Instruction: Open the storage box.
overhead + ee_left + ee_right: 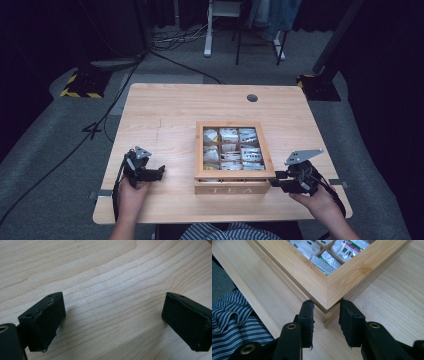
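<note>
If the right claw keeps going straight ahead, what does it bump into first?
The near right corner of the wooden tea box. The right claw already straddles that corner, so it would likely hit almost at once.

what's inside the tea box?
The tea box holds white tea packets in a grid of compartments. What lies under the top packets is covered.

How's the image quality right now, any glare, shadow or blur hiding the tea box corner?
High view: dim, dark surround, tea box small and soft. Right gripper view: evenly lit and sharp, box corner clear between the right gripper jaws, slight sheen on the tea packets. Left gripper view: bright table, soft shadows under the left gripper.
</note>
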{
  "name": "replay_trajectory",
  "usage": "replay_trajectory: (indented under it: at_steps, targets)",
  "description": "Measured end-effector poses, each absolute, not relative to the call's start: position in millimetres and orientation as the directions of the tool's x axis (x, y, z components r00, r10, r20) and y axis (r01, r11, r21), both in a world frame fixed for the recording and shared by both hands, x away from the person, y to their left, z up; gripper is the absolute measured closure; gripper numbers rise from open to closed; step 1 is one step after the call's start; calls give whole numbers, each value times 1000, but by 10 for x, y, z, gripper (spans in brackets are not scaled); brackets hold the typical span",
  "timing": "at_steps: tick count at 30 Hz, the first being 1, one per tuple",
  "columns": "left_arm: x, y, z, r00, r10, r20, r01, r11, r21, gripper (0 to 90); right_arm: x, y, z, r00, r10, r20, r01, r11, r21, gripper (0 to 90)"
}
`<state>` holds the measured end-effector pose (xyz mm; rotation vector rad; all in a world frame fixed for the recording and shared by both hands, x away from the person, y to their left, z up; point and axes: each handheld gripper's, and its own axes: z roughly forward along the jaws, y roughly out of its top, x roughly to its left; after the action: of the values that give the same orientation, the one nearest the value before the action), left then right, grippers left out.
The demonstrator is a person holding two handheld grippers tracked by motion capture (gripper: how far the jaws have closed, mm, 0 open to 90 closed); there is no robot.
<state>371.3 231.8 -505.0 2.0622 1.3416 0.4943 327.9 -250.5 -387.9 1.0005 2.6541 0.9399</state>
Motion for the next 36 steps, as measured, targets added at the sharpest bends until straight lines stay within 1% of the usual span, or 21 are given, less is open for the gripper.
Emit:
replay_trajectory:
  at_steps: [16,19,27,36]
  targets:
    - [3708,2319,-5047,417,909,-20,675,-294,677,68,3238,-2609,-3713,-744,663,86,508,477,718,744]
    - [3692,2313,-5048,421,907,-22,668,-294,684,101,3240,-2625,-3684,-740,667,85,494,454,741,776]
    - [3641,2308,-5042,436,899,-21,657,-303,691,148,3269,-2641,-3627,-731,677,85,465,404,788,816]
    - [3637,2306,-5042,438,899,-21,656,-303,691,151,3306,-2628,-3584,-720,690,79,440,365,821,870]
